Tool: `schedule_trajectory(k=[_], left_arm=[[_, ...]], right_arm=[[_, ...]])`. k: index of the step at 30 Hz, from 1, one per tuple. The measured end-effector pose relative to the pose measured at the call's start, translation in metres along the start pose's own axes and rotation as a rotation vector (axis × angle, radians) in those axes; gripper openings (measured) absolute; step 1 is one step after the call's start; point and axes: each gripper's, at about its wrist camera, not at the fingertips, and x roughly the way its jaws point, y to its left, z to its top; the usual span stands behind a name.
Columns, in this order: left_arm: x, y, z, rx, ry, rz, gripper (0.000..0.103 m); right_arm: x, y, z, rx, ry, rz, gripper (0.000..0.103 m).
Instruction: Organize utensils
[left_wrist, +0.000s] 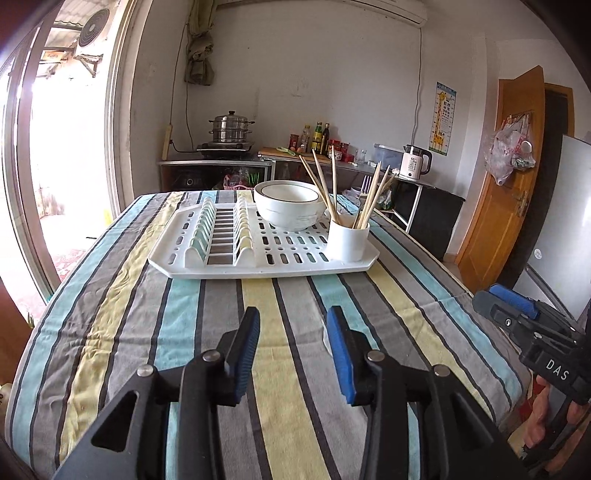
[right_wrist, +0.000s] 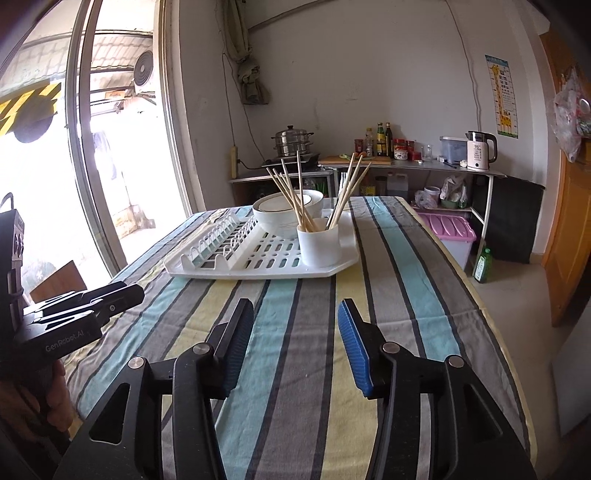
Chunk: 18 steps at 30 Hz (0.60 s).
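Observation:
A white dish rack (left_wrist: 258, 266) (right_wrist: 258, 272) lies on the far half of the striped table. On it stand stacked white bowls (left_wrist: 288, 208) (right_wrist: 282, 216) and a white cup (left_wrist: 347, 242) (right_wrist: 318, 245) with several wooden chopsticks (left_wrist: 320, 181) (right_wrist: 291, 194) fanning out of it. My left gripper (left_wrist: 293, 314) hovers over the cloth short of the rack, open with nothing between its blue pads. My right gripper (right_wrist: 295, 306) is likewise open and empty, to the right of the left one and about level with it. Each shows at the edge of the other's view.
The table's striped cloth (left_wrist: 258, 369) ends at a right edge, with floor beyond. A back counter carries a steamer pot (left_wrist: 231, 129), bottles and a kettle (right_wrist: 478, 151). A pink-lidded bin (right_wrist: 448, 229) and a green bottle (right_wrist: 483, 264) sit on the floor. A glass door is on the left.

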Motion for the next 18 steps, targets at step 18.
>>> schedule_trajectory(k=[18], left_arm=[[-0.043,-0.002,-0.053,0.009,-0.059,0.047,0.044]], right_arm=[[-0.032,0.023,-0.047,-0.039,-0.037,-0.065,0.055]])
